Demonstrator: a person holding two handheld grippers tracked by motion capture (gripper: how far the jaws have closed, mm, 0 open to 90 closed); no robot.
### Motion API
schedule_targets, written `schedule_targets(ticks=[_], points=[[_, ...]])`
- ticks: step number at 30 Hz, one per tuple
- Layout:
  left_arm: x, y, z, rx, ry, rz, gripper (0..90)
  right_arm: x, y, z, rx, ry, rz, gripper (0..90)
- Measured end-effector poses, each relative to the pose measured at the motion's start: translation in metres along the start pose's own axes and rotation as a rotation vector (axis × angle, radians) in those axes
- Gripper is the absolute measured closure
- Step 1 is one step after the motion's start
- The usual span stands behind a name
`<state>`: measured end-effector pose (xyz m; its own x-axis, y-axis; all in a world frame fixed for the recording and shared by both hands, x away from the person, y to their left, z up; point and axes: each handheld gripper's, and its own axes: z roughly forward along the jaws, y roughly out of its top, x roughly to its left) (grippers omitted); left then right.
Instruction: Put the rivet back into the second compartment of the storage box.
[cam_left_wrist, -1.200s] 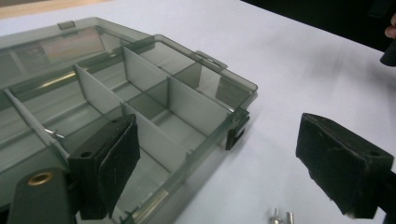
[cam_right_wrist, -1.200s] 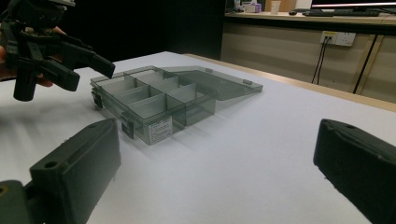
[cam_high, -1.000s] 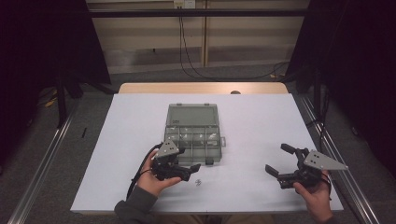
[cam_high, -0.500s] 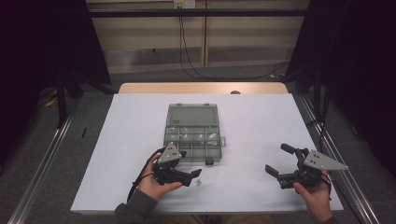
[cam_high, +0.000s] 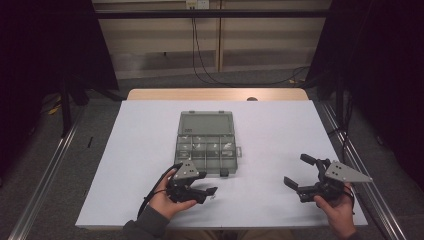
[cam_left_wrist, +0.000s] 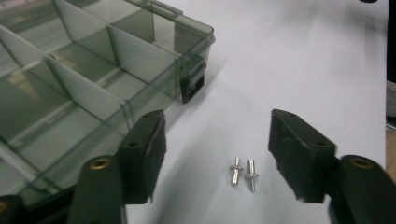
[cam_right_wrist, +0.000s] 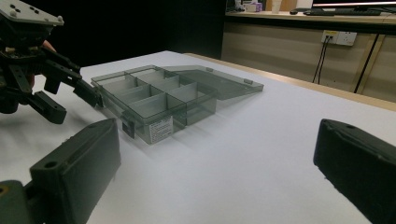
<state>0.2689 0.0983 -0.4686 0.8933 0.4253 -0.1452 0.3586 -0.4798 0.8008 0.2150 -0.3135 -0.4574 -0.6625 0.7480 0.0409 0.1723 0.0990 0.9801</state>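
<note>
The left tongs (cam_left_wrist: 217, 154) had been closing, half-wide around two rivets (cam_left_wrist: 243, 171) near the box (cam_left_wrist: 93, 70); best centre on one. Right tongs (cam_high: 306, 173) gaped wide, empty.

I see two small silvery rivets (cam_left_wrist: 243, 171) lying flat on the white table (cam_left_wrist: 299, 56), side by side and almost touching, each with a flanged head and a thin pin. They sit just off the front corner of the box (cam_left_wrist: 93, 88), near its black latch (cam_left_wrist: 192, 84). The box is smoky clear plastic, open, its lid (cam_high: 206, 123) laid flat behind it, its tray split by dividers into compartments. I can't make out anything in the ones nearest the rivets.
</note>
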Motion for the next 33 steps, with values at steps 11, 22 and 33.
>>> schedule_targets(ticks=[11, 22, 33], points=[[-0.004, -0.004, 0.008, 0.086, -0.022, 0.031, 63.0, 0.0, 0.0, 0.0, 0.0, 0.0, 0.0, 0.3], [-0.005, -0.006, 0.012, 0.126, -0.021, 0.04, 71.8, 0.0, 0.0, 0.0, 0.001, 0.001, 0.003, 0.3], [-0.004, -0.008, 0.013, 0.124, 0.002, 0.038, 82.2, 0.0, 0.0, -0.001, 0.002, 0.001, 0.001, 0.3]])
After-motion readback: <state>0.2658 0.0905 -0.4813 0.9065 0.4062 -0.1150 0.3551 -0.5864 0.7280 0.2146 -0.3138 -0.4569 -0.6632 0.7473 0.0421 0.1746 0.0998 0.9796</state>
